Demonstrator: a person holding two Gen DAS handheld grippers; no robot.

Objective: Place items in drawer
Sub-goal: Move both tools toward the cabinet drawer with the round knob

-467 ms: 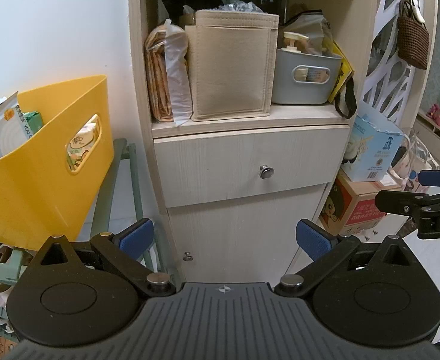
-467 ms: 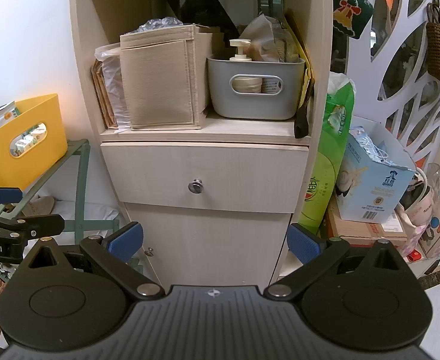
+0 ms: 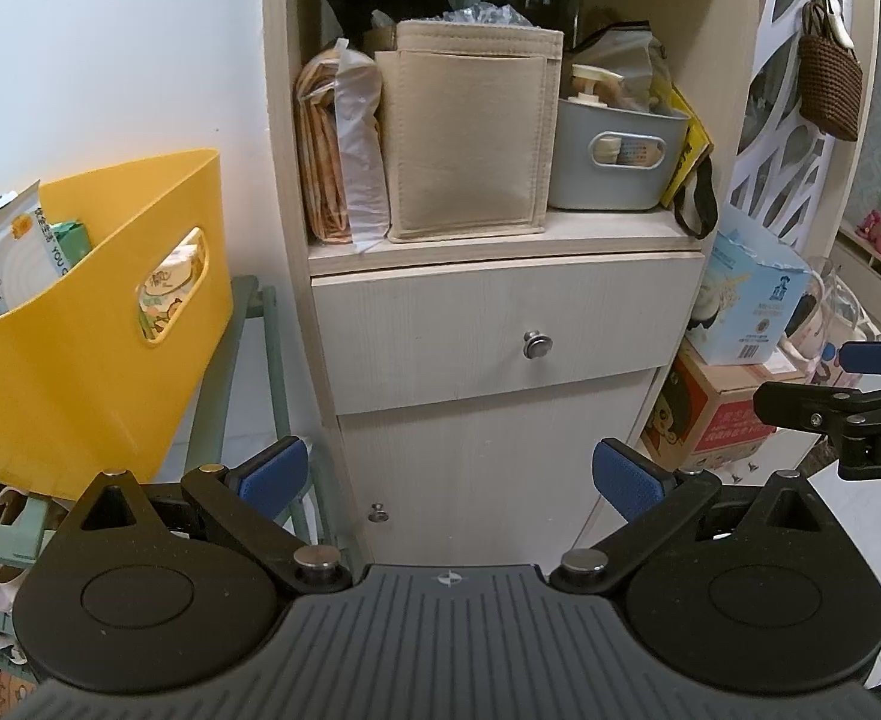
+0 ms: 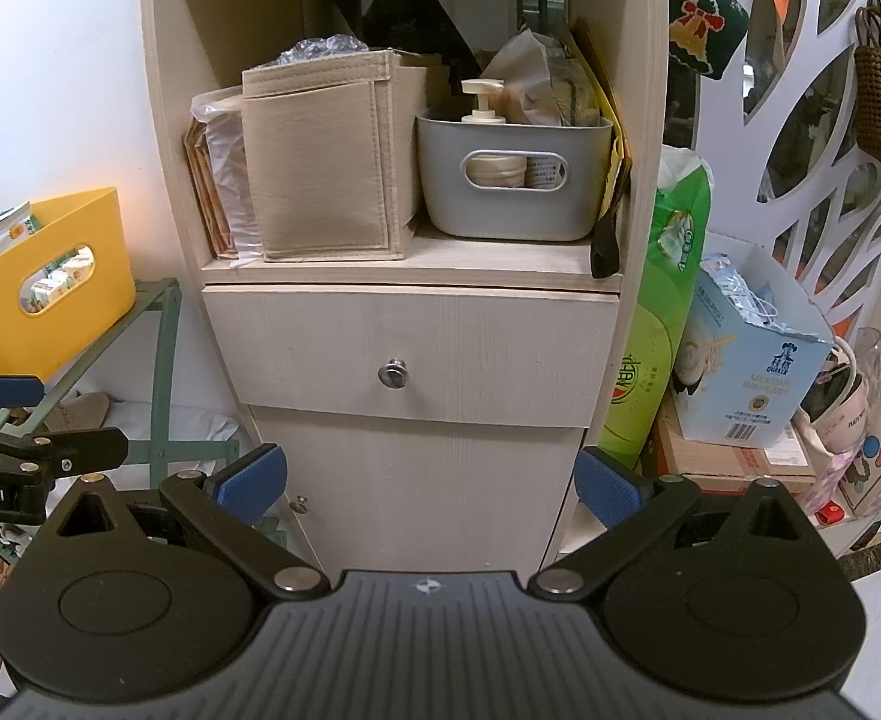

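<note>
Pale wood-grain drawer (image 3: 500,330) with round metal knob (image 3: 537,344), closed, under the cabinet's cluttered shelf. Yellow plastic basket (image 3: 80,324) of packets sits left. Left gripper (image 3: 449,477) and right gripper (image 4: 431,483): jaws apart, empty, facing the drawer.

Yellow bin (image 3: 80,324) cut off at left edge, its packets partly hidden; closed drawer (image 3: 488,330) contents unseen
</note>
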